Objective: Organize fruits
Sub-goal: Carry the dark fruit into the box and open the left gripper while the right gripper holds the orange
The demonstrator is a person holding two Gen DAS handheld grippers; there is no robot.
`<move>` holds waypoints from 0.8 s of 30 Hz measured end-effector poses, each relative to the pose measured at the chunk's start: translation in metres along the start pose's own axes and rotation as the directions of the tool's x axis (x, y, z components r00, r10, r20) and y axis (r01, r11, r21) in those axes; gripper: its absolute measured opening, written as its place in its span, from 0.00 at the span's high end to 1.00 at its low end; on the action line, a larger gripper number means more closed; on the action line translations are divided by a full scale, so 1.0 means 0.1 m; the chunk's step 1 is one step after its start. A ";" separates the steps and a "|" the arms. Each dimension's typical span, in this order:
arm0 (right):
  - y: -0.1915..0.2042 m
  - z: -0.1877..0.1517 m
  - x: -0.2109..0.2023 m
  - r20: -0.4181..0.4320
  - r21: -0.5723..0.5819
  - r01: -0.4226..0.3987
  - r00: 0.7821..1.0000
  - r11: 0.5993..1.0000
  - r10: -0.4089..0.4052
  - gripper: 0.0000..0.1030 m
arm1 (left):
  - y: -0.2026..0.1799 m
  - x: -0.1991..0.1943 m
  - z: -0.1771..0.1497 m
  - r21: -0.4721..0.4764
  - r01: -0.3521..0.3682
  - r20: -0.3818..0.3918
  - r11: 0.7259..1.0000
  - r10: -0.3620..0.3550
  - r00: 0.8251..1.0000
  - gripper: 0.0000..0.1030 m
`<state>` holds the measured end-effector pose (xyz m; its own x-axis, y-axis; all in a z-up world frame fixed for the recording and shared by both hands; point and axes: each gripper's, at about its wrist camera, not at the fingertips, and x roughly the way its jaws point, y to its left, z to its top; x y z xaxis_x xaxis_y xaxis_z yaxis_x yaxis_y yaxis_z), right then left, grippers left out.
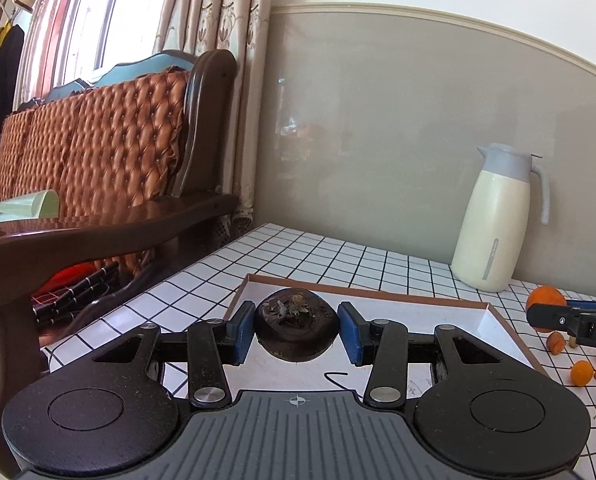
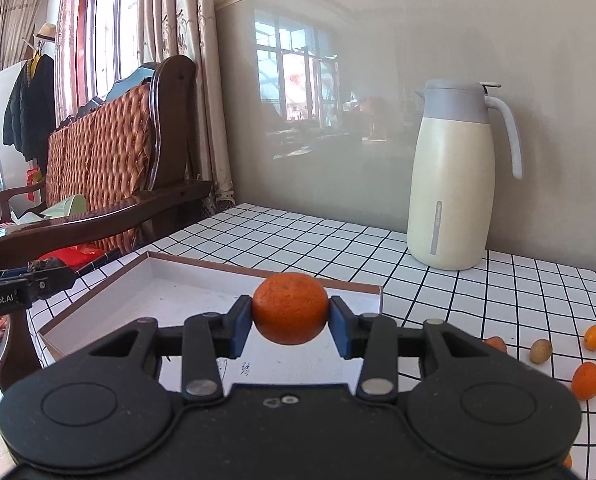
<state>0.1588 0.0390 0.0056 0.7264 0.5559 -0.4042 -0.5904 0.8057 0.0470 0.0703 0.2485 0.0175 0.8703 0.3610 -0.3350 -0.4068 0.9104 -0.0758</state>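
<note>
My left gripper [image 1: 296, 330] is shut on a dark brown mangosteen [image 1: 295, 334] and holds it above the near left part of a shallow white box with a brown rim [image 1: 494, 312]. My right gripper [image 2: 290, 326] is shut on an orange tangerine [image 2: 289, 308] and holds it above the same box [image 2: 97, 304], near its right side. The right gripper with its tangerine [image 1: 544, 298] shows at the right of the left wrist view. The left gripper [image 2: 25, 284] shows at the left of the right wrist view.
A cream and grey thermos jug [image 2: 452, 184] stands at the back of the checked tablecloth [image 2: 298, 236]. Several small orange and brown fruits [image 2: 586, 380] lie on the cloth right of the box. A wooden sofa [image 2: 97, 168] stands left of the table.
</note>
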 end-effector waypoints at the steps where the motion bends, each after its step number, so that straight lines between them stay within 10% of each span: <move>1: -0.01 0.00 0.04 -0.006 0.002 0.001 1.000 1.000 -0.001 0.68 | 0.02 0.04 0.01 0.001 -0.002 -0.002 1.000 0.002 1.000 0.56; 24: -0.18 0.18 0.69 -0.118 0.022 -0.003 0.993 1.000 0.006 0.68 | 0.05 0.70 0.12 0.009 -0.036 -0.085 0.999 0.037 0.996 0.56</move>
<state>0.2263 0.0668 -0.0065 0.6760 0.5326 -0.5093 -0.5848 0.8082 0.0689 0.1321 0.2807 0.0052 0.8281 0.3757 -0.4160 -0.4352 0.8987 -0.0548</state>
